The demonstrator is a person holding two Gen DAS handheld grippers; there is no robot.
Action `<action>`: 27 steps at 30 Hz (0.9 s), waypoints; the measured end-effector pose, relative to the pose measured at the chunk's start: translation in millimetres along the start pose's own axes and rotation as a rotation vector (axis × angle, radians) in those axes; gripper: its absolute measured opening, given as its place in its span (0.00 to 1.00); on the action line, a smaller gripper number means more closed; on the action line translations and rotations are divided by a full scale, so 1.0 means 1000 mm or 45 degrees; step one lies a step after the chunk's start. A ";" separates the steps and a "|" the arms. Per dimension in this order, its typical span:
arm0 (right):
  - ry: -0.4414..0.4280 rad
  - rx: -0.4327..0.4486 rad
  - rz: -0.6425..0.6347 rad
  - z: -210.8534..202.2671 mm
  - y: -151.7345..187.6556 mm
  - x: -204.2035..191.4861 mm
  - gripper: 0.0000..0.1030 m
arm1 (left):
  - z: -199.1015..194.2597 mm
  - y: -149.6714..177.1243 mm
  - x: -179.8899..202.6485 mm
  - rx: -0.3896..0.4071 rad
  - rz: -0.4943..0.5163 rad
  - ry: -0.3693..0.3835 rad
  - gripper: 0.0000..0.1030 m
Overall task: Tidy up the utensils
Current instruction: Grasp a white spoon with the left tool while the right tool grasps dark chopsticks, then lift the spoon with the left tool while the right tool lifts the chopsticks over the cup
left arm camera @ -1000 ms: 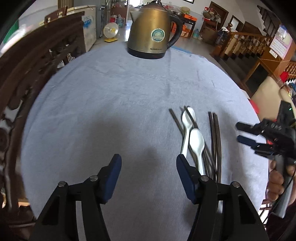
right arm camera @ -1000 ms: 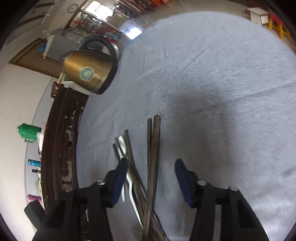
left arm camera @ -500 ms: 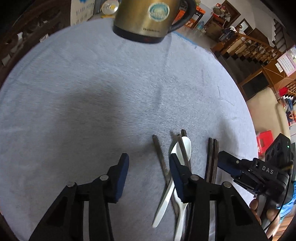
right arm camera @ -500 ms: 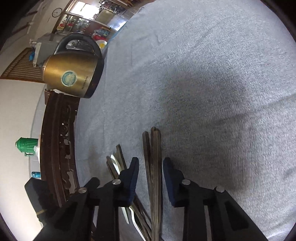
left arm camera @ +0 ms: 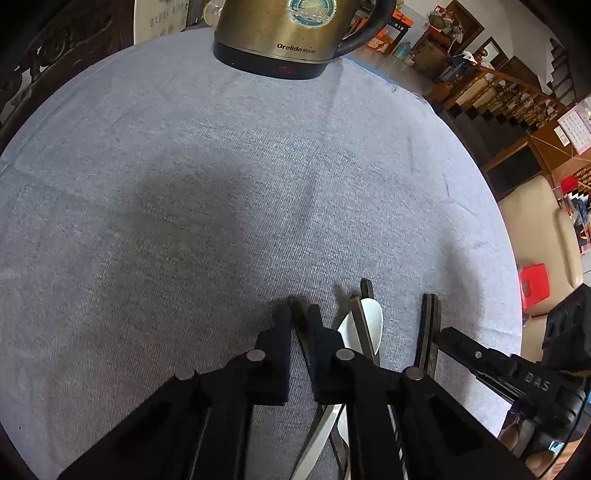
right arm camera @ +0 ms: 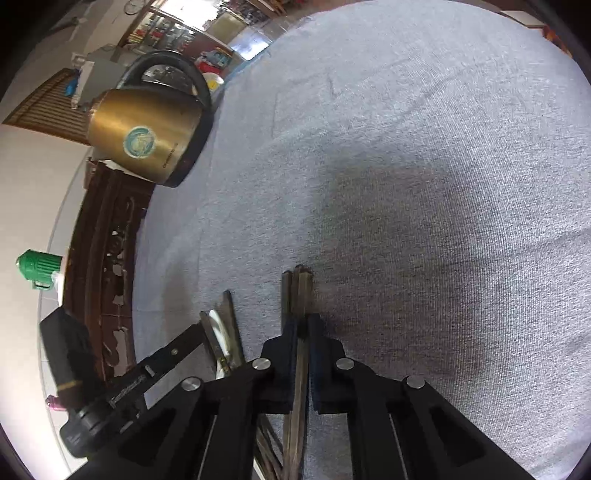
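Near table's front edge: left gripper clamped on lone chopstick; right gripper clamped on chopstick pair. Risk: crossed white spoon dragged on lift, thin sticks twisting loose

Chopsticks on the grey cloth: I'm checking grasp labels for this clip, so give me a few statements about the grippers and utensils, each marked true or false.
1. The left gripper is closed on a single dark chopstick. True.
2. The right gripper is wide open above the cloth. False: its jaws are closed on a pair of chopsticks.
3. A white spoon lies between the two grippers' chopsticks. True.
4. The gold kettle lies tipped on its side. False: it stands upright at the cloth's far edge.
5. The utensils sit in a tray. False: they lie on the grey cloth.
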State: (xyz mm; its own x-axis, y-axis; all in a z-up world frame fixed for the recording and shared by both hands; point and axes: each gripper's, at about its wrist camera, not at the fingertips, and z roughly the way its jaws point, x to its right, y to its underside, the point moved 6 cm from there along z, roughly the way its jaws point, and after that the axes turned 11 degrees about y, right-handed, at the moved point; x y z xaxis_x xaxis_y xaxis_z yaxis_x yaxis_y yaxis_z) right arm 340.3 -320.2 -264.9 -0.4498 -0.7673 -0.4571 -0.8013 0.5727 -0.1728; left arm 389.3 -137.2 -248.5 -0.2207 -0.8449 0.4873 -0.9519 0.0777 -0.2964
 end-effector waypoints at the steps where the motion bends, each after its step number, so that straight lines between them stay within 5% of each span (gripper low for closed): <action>1: -0.021 0.007 -0.002 -0.002 0.001 -0.001 0.06 | 0.002 -0.001 0.001 0.002 0.004 -0.003 0.07; 9: -0.008 0.008 0.027 -0.013 0.003 0.017 0.13 | 0.001 -0.001 0.000 0.009 -0.027 0.001 0.07; 11: 0.012 0.004 0.016 -0.014 0.002 0.017 0.32 | -0.004 0.001 -0.003 0.001 -0.053 0.011 0.08; 14: 0.039 0.023 -0.015 -0.016 0.000 0.009 0.46 | -0.005 0.000 -0.001 0.006 -0.061 -0.003 0.11; 18: 0.120 0.051 -0.071 -0.012 -0.003 -0.003 0.42 | -0.002 0.000 0.007 0.013 0.020 -0.086 0.11; 22: 0.241 0.051 -0.173 0.004 -0.003 -0.022 0.16 | 0.001 0.000 0.014 0.015 0.095 -0.156 0.09; 27: 0.276 0.094 -0.232 0.002 -0.002 -0.026 0.08 | -0.003 0.003 0.014 0.048 0.128 -0.100 0.09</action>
State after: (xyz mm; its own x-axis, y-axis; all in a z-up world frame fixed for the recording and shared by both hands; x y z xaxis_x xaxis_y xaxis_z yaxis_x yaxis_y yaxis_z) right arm 354.4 -300.7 -254.7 -0.3810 -0.8988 -0.2167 -0.8496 0.4328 -0.3015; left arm 382.1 -147.4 -239.9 -0.2959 -0.8728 0.3880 -0.9169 0.1456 -0.3717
